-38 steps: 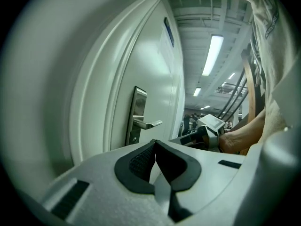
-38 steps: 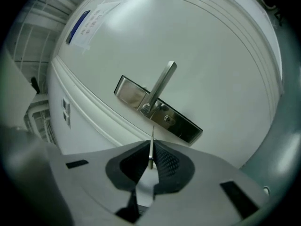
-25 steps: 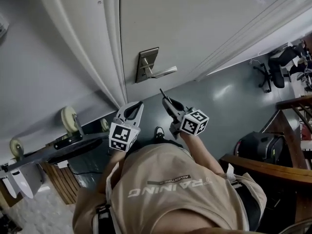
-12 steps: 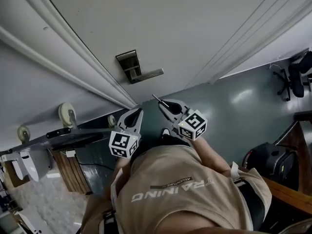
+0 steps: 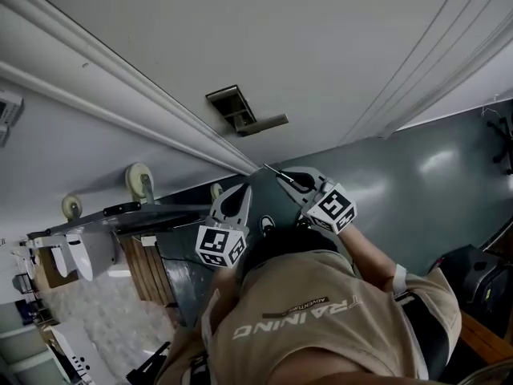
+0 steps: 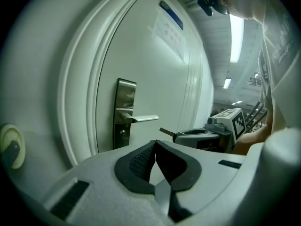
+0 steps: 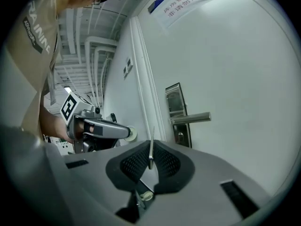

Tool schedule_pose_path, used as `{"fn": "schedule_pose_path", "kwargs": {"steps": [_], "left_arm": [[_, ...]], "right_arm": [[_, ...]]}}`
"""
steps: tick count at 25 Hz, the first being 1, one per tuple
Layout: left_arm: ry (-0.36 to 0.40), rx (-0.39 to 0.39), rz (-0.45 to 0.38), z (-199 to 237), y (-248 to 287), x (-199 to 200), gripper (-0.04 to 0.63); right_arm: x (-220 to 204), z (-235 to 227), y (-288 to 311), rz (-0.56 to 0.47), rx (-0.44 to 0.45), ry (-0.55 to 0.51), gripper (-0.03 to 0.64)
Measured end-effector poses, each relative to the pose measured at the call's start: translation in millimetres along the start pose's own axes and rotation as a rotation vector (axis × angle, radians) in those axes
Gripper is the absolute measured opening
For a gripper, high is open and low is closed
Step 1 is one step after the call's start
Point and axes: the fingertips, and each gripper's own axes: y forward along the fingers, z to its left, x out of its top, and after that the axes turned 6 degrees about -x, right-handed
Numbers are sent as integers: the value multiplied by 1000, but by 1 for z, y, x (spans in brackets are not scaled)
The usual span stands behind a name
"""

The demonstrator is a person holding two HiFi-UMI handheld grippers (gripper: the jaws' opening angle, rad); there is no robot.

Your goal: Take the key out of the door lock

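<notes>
The right gripper point(image 7: 150, 145) is clamped on the thin key point(image 7: 151, 152), which is clear of the door lock point(image 7: 178, 136) at its 2 o'clock. The left gripper point(image 6: 154, 147) has its jaws together and holds nothing.

Workplace interior, likely an office building. A plain white door point(image 5: 321, 46) carries a steel lever handle point(image 5: 264, 123) and a printed notice point(image 6: 169, 29). Glossy grey floor point(image 5: 417, 175), ceiling strip lights point(image 6: 236, 31), and exposed ceiling pipes point(image 7: 101, 46) on the left.
</notes>
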Motion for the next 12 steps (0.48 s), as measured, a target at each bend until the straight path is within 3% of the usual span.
{"fn": "schedule_pose_path", "kwargs": {"steps": [4,8,12], "left_arm": [[-3,-4,-1,0,-9,-8,9],[51,-11,-53,-2,-22,10,9],[84,-8,-88,-1,-34,16,9]], "right_arm": [[0,11,-3,3,-24,1,17],[3,21,-9,4,-44,47,17],[18,20,-11,-5,-101,9,17]]}}
